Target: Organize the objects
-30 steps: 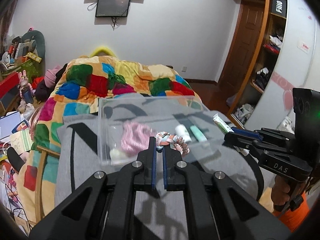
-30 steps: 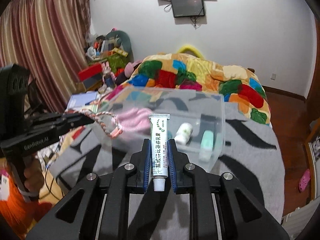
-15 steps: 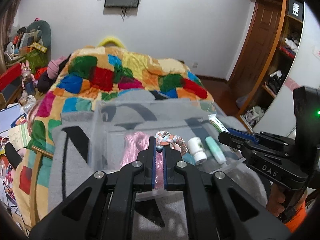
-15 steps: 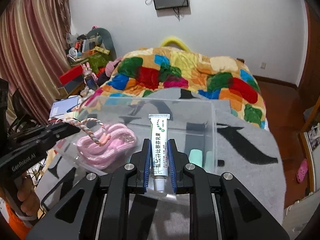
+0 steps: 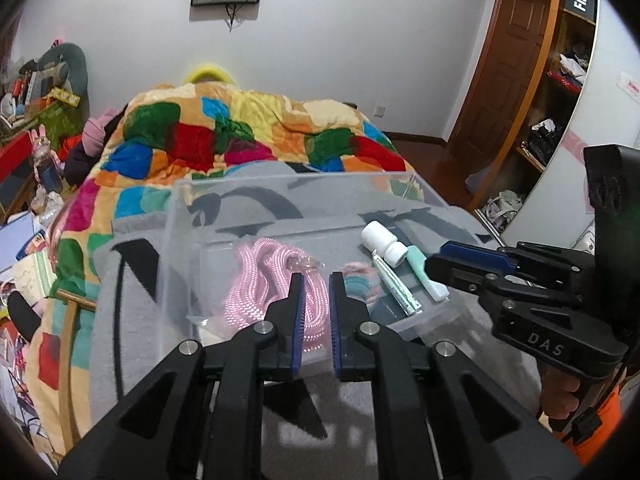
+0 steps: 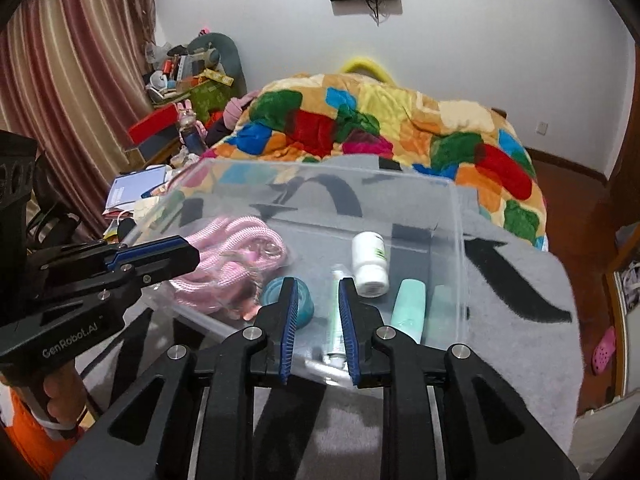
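Observation:
A clear plastic box [image 5: 296, 184] [image 6: 460, 216] sits on a grey blanket on the bed. In it lie a pink rope [image 5: 260, 280] [image 6: 236, 252], a braided bracelet [image 5: 360, 276], a white bottle [image 5: 384, 242] [image 6: 370, 264], a mint green tube [image 5: 424, 272] [image 6: 408, 304], a white ointment tube [image 5: 394, 284] [image 6: 338, 320] and a teal round thing [image 6: 276, 296]. My left gripper [image 5: 312, 312] is open and empty above the box's near side. My right gripper [image 6: 318, 316] is open and empty over the ointment tube.
A patchwork quilt [image 5: 240, 136] covers the bed behind the box. A cluttered desk [image 6: 184, 92] and curtain [image 6: 60, 100] stand to the left. A wooden door [image 5: 500, 80] and shelves [image 5: 560, 80] stand to the right. The bed edge drops off right of the box [image 6: 560, 360].
My left gripper opened and the bracelet dropped into the box. My right gripper opened and the ointment tube now lies in the box. Both grippers moved closer over the box.

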The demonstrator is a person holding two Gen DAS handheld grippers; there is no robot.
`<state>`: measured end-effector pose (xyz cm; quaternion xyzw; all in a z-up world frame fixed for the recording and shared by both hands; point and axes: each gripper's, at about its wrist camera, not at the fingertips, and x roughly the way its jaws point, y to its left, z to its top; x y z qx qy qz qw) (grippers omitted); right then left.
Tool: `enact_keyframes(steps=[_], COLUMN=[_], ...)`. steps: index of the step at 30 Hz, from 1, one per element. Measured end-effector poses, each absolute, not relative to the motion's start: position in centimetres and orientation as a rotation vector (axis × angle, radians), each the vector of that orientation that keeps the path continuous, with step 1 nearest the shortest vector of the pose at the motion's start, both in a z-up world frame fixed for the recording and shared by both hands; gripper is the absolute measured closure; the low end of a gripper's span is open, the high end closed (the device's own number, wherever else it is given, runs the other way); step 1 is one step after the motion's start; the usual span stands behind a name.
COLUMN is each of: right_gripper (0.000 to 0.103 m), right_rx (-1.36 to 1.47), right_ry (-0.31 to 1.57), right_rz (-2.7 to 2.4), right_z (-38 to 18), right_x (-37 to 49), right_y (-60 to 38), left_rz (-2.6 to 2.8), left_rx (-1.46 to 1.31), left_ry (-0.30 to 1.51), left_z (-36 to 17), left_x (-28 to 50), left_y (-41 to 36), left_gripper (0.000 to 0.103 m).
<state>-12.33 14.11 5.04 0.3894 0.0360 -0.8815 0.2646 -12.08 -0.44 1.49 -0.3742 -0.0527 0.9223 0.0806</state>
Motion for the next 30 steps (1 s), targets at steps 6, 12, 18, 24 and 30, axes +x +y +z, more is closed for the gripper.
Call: enact_keyframes(steps=[6,12,18,24,30], right_gripper=[0.078,0.056,0.030,0.023,0.023], right_rx=[0.965,0.866,0.810,0.815,0.844], right_ry=[0.084,0.068,0.052,0.074,0.064], right_rz=[-2.404,-2.442,-2.479,-2.506,-2.495], right_z=[7.0,8.1,7.9,6.7,5.5], right_x=[-9.7,-6.5,-4.1,-3.4,-3.5], right_y=[14.7,15.6,16.3,16.2,16.1], left_rz=[2.809,2.858,2.896,2.910,2.900], left_rx=[-1.047,-0.971,-0.912,-0.891,-0.913], left_ry=[-0.099,-0.075,-0.044,-0.041,-0.061], left_z=[2.9,3.4,3.2,2.4,1.5], left_x=[-9.8,-7.3,-5.2,-4.1,-3.9], left_y=[-0.5,-0.3,0.0,0.5,0.7], left_gripper=[0.081,0.051,0.026,0.016,0.016])
